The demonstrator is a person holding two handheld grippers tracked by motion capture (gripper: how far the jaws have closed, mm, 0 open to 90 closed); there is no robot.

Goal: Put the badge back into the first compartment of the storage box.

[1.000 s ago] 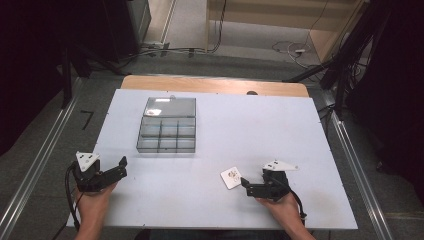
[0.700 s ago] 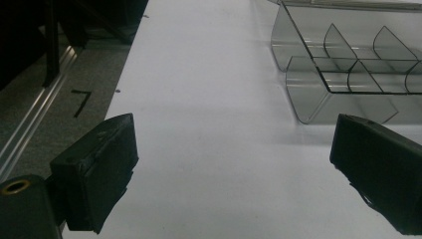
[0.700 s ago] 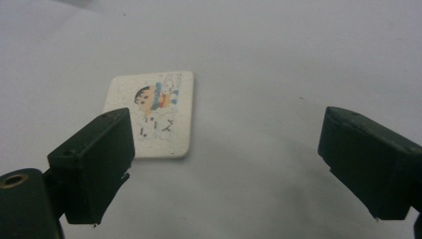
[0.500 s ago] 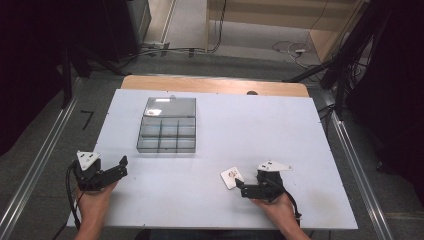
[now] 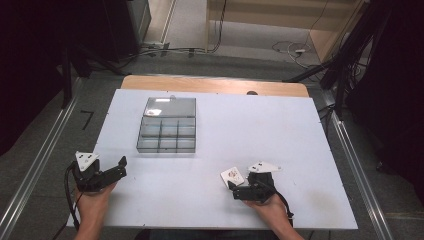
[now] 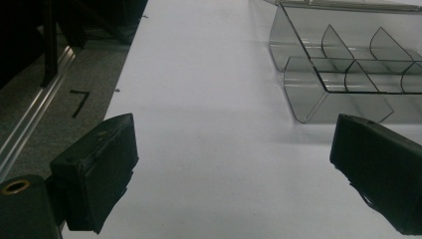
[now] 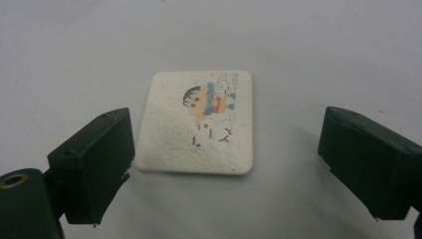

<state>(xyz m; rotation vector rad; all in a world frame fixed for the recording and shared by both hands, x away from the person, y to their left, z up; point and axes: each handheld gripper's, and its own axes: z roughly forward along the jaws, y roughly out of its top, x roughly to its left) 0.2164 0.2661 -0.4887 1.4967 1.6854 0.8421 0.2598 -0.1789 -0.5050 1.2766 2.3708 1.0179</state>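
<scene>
A clear smoky-grey plastic compartment box [image 5: 167, 132] is seen on the far left part of the white table [image 5: 250, 125], its hinged lid laid open behind it; the divided compartments appear empty, as is also seen in the left gripper view [image 6: 348, 69]. Compared with the picture of a second ago, the right gripper [image 5: 239, 191] has been drawn slightly nearer the table's near edge and lowered toward the small white square foam tile [image 5: 232, 175], while the left gripper [image 5: 117, 169] has barely shifted. The tile lies flat on the table near the front right, just ahead of the right gripper's jaws, which are spread wide on either side of it without touching it. In the right gripper view the tile [image 7: 199, 122] is shown with rounded corners, a grainy surface and a printed cartoon child figure with some dark characters beneath. The left gripper's jaws are likewise held wide apart over bare table, near the front left.
</scene>
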